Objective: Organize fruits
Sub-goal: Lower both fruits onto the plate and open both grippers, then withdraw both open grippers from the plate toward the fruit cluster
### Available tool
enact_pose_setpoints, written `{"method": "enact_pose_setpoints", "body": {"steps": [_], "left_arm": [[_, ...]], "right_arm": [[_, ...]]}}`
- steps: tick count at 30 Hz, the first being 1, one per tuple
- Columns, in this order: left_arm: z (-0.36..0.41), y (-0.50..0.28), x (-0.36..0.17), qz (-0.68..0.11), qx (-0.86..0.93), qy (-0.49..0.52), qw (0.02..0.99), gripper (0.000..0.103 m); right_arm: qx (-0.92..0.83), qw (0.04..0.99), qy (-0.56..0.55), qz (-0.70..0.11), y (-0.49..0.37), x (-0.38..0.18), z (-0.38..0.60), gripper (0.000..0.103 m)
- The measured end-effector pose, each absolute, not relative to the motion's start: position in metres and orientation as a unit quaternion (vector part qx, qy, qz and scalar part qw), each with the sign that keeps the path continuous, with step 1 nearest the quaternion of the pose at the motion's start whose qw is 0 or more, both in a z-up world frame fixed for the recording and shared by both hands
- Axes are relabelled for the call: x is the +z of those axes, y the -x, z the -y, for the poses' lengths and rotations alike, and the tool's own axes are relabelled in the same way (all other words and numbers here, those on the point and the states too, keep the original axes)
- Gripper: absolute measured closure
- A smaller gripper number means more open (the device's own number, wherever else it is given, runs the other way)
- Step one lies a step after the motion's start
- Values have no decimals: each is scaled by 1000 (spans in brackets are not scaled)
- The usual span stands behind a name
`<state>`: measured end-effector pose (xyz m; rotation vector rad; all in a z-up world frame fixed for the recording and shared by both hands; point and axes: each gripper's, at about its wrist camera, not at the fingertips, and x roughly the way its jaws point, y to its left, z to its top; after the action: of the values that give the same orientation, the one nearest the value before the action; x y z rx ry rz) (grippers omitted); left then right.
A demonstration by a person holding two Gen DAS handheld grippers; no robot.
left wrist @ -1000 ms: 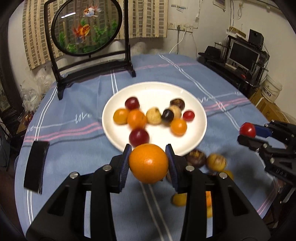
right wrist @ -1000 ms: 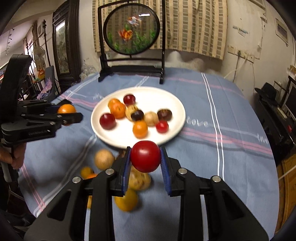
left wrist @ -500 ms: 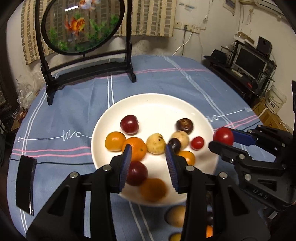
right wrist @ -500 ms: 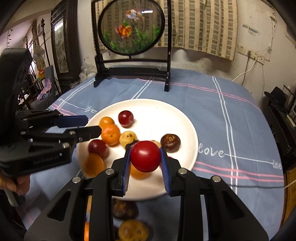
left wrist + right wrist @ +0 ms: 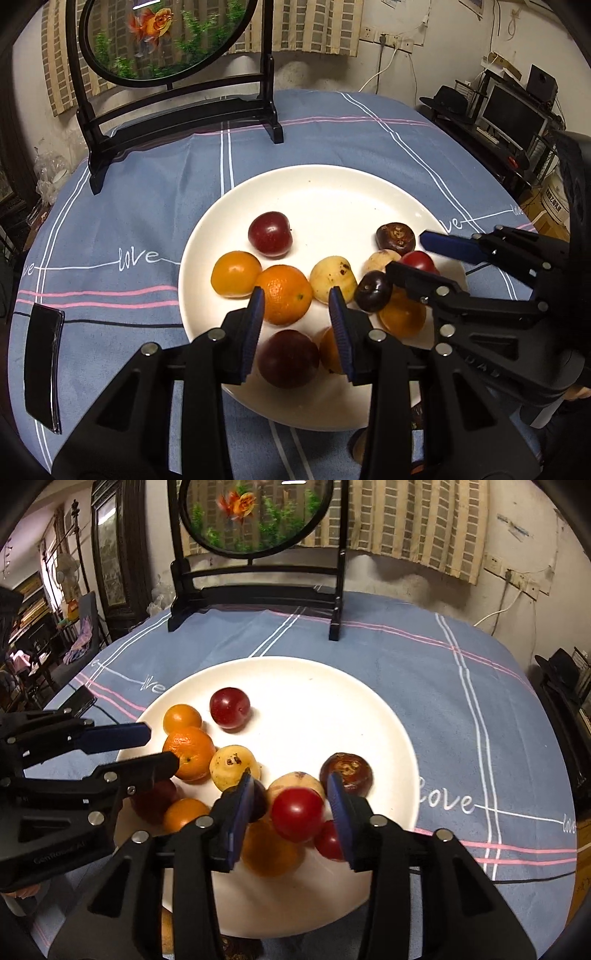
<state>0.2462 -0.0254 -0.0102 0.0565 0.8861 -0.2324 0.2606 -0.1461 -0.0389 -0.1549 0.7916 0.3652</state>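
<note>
A white plate [image 5: 332, 192] [image 5: 325, 686] on the blue tablecloth holds several fruits: oranges, dark red plums, yellow and brown ones. My left gripper [image 5: 297, 325] is open and empty above the plate's near edge, over an orange [image 5: 284, 297] and a dark plum [image 5: 288, 358]. My right gripper [image 5: 291, 812] is open above the plate; a red tomato [image 5: 297, 814] sits between its jaws with gaps on both sides, touching neither. The right gripper also shows in the left wrist view [image 5: 413, 254], and the left gripper in the right wrist view [image 5: 159, 746].
A black-framed round goldfish screen [image 5: 162, 33] [image 5: 255, 513] stands at the table's far side. A black phone [image 5: 42, 365] lies left of the plate. A few fruits lie on the cloth below the plate's near rim [image 5: 360, 448], mostly hidden by the grippers.
Both grippers moved forward over the plate. The left one let go of its orange, which now lies on the plate. The right one has opened and the red tomato is free between its jaws.
</note>
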Motion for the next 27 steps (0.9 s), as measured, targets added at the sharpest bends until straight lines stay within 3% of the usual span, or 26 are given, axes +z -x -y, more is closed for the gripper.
{"method": "enact_pose_setpoints", "body": {"steps": [6, 9, 13, 27], "left_arm": [[28, -231, -10, -424, -111, -32, 898, 52], [29, -220, -8, -422, -112, -31, 899, 47], [32, -202, -4, -416, -112, -34, 902, 38], [32, -138, -4, -410, -111, -24, 905, 25]], "right_arm": [[169, 910, 59, -375, -242, -29, 165, 52], [165, 913, 55, -370, -225, -27, 174, 44], [166, 912, 52, -372, -201, -29, 184, 44], [160, 910, 33, -381, -118, -47, 207, 44]]}}
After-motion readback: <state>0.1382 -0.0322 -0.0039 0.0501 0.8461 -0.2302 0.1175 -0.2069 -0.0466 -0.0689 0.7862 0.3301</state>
